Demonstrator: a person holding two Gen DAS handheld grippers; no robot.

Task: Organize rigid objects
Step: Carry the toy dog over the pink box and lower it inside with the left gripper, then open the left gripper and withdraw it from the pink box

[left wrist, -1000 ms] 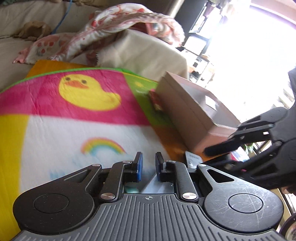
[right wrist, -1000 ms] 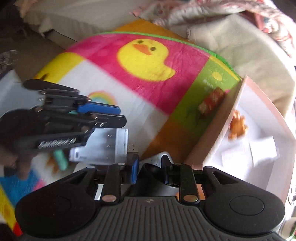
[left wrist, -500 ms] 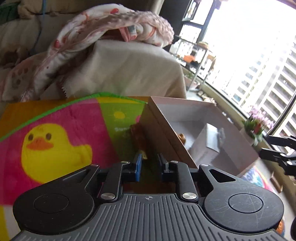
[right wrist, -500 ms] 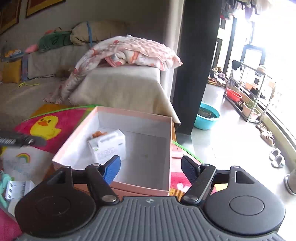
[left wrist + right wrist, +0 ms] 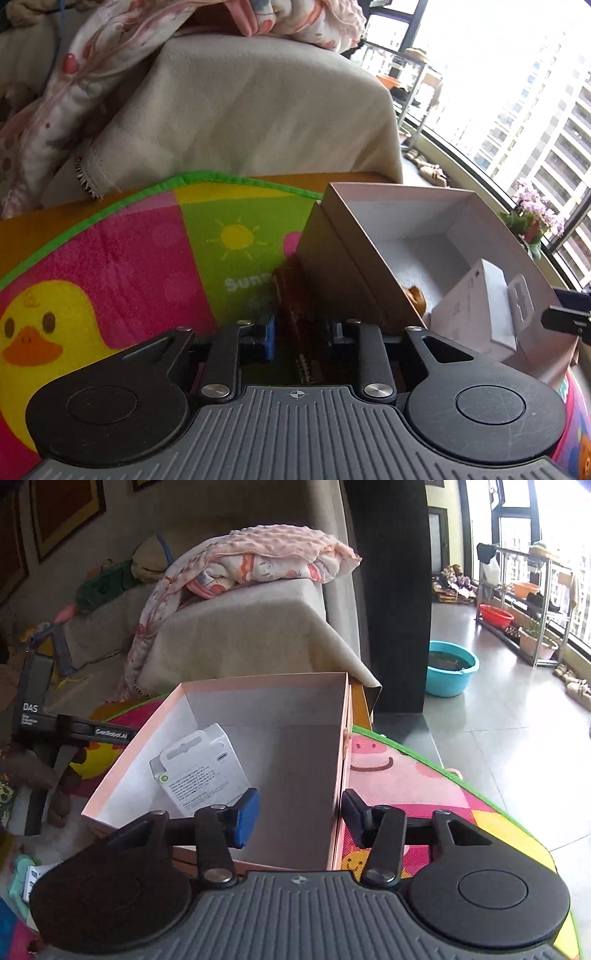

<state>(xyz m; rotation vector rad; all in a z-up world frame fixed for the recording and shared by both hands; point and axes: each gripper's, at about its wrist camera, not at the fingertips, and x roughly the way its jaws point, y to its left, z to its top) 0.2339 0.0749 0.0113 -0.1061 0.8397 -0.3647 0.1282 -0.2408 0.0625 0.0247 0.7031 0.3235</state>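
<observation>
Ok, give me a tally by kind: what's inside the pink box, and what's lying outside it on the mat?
Inside the pink box:
white package: 1
small orange item: 1
On the mat against the box's outer wall:
brown item: 1
Total: 3

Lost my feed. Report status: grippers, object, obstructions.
Left gripper straddling the brown object on the mat, grip unconfirmed. Right gripper open, empty, over the pink box. White carton inside box. Box wall hard against the brown object.
</observation>
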